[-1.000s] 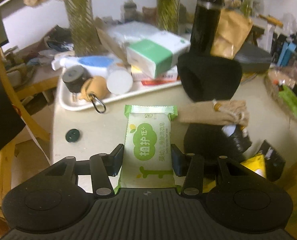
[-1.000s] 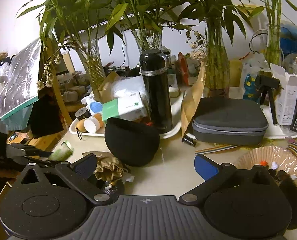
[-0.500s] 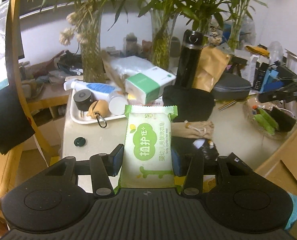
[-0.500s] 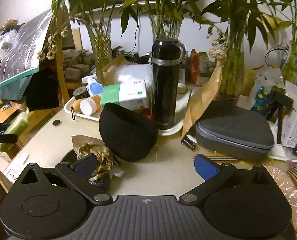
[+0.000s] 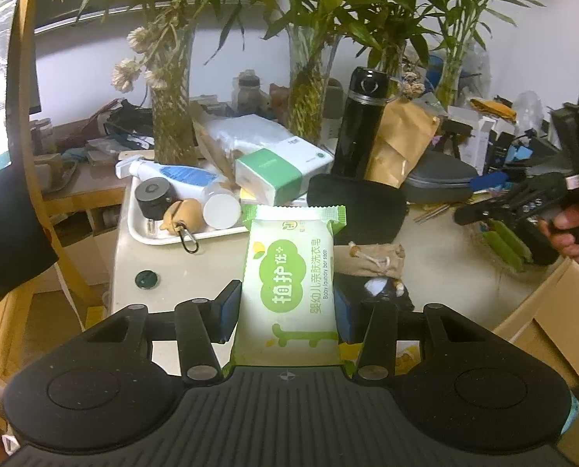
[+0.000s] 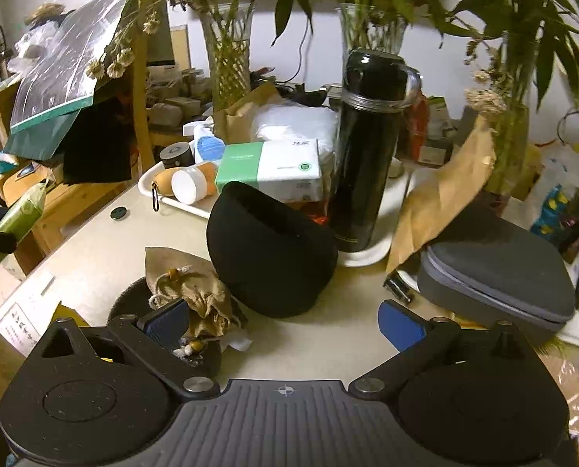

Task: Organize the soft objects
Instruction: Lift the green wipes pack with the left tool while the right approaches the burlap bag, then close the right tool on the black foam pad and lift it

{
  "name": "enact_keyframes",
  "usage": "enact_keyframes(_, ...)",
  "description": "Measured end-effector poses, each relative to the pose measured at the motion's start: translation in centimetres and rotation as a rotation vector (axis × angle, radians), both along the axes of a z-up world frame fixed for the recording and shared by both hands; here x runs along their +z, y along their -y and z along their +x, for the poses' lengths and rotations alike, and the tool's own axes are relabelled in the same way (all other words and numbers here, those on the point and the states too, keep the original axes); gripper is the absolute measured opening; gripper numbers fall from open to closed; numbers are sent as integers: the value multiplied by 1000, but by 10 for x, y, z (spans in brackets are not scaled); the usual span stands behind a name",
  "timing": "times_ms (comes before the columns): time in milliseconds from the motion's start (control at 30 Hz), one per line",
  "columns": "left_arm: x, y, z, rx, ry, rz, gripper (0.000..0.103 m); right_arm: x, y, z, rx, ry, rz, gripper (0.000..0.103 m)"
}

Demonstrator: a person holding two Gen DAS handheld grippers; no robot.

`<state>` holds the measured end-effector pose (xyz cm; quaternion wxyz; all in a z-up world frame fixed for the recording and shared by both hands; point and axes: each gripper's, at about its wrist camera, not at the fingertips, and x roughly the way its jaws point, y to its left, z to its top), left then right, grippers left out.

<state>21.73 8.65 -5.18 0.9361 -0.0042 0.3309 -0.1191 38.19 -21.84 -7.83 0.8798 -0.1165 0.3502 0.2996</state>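
My left gripper (image 5: 287, 305) is shut on a green and white baby laundry soap packet (image 5: 291, 282), held above the table's near edge; it also shows at the far left of the right wrist view (image 6: 14, 220). My right gripper (image 6: 283, 323) is open and empty, low over the table. A tan drawstring pouch (image 6: 190, 288) lies beside its left fingertip, on a black round pad. A black soft cap (image 6: 268, 257) stands just ahead of it. In the left wrist view the pouch (image 5: 375, 258) and cap (image 5: 361, 204) lie beyond the packet.
A white tray (image 5: 153, 233) holds a tissue box (image 6: 270, 165), bottles and jars. A black flask (image 6: 369, 148), brown paper bag (image 6: 445, 198), grey zip case (image 6: 491, 268) and plant vases stand behind. A cardboard box (image 5: 554, 311) is at right, a wooden chair (image 5: 20, 210) at left.
My left gripper has pulled back and up from the table with the soap packet. My right gripper has moved forward and lower toward the pouch and the black cap.
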Motion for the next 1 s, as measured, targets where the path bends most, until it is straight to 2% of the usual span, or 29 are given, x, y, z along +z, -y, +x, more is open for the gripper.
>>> enact_keyframes(100,-3,-1,3,-1,-17,-4,47,-4,-1,9,12,7,-1,100)
enact_keyframes(133,-3,-1,4,0,-20,-8,47,-6,-1,11,16,9,0,96)
enact_keyframes(400,-4,-3,9,13,-25,-29,47,-22,-13,35,35,10,-14,94)
enact_keyframes(600,-4,-4,12,11,-23,-46,47,-29,-24,50,69,19,11,90)
enact_keyframes(733,-4,-4,14,13,-25,-50,47,-35,-33,60,88,20,15,82)
enact_keyframes(800,-4,-3,15,12,-26,-49,47,-39,-38,63,104,16,-4,76)
enact_keyframes(833,-4,-3,15,12,-27,-48,47,-41,-41,65,113,11,-25,66)
enact_keyframes(867,-5,-3,15,12,-29,-47,47,-43,-42,65,120,6,-40,49)
enact_keyframes(967,-6,-2,17,12,-34,-45,47,-45,-44,65,126,-11,-79,26)
enact_keyframes(1000,-6,-1,17,12,-35,-44,47,-42,-43,62,137,-1,-86,23)
